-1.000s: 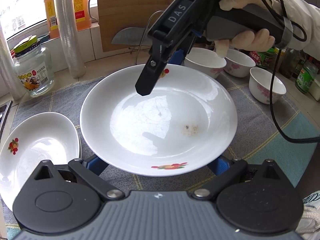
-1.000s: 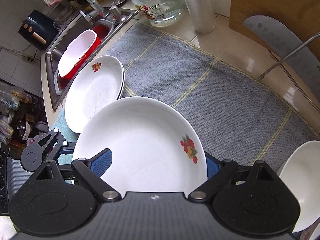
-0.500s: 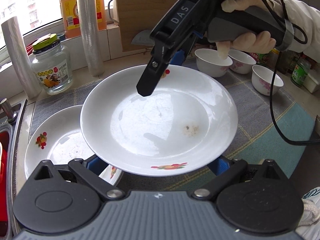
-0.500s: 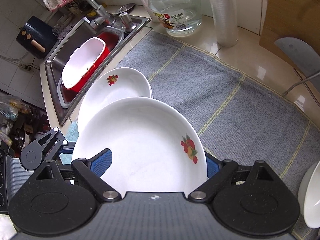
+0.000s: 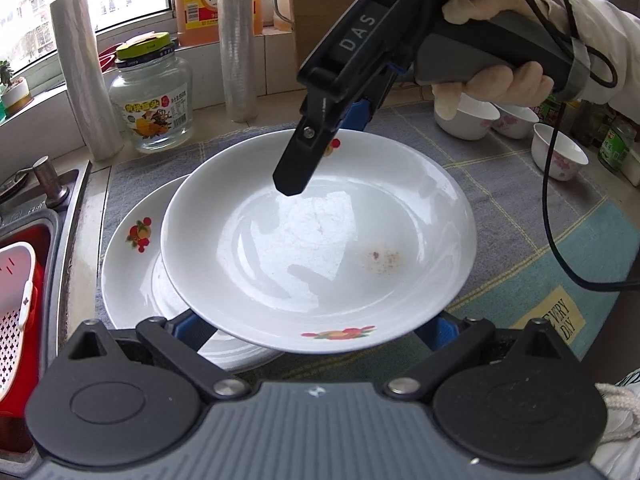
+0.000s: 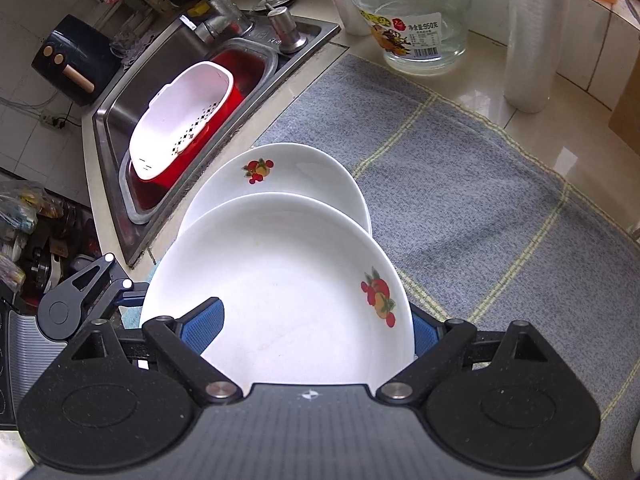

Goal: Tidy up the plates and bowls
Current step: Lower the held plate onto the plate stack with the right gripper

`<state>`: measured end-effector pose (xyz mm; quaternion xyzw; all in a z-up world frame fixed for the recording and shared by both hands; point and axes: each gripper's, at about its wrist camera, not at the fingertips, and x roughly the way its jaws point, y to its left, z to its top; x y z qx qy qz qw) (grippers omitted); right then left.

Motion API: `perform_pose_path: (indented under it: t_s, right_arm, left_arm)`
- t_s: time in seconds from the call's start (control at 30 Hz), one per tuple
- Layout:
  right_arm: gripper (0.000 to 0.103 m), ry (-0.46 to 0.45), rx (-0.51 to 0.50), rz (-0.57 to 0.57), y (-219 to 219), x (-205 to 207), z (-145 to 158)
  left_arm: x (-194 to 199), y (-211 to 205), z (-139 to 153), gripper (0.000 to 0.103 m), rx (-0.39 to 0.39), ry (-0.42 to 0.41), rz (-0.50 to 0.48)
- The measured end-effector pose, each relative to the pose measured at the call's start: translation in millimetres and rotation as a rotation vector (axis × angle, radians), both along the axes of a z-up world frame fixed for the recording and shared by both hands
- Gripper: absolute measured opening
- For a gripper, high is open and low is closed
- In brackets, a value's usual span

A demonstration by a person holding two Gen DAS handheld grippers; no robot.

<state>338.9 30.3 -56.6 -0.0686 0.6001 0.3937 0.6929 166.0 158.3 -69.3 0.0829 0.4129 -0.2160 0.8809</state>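
The white round ceramic plate with fruit motifs (image 5: 320,248) hung partly over a matching white plate (image 5: 132,264) lying on the grey counter mat (image 6: 460,200), clamped by the left hand-held gripper (image 5: 316,326) and right hand-held gripper (image 6: 316,328).

White plate (image 5: 320,248) – red-orange fruit motif; grey mat (image 6: 460,184) – yellow stripes; red basin (image 6: 236,76).

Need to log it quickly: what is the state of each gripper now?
Left gripper: shut on the plate, near rim.
Right gripper: shut on the same plate, opposite rim.
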Motion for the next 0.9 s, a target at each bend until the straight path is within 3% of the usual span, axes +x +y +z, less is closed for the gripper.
perform_pose_path:
  t_s: [0.9]
  right_arm:
    - [0.096, 0.015, -0.035, 0.037, 37, 16, -15]
  left_arm:
    - [15, 24, -4, 0.101, -0.063, 0.100, 0.064]
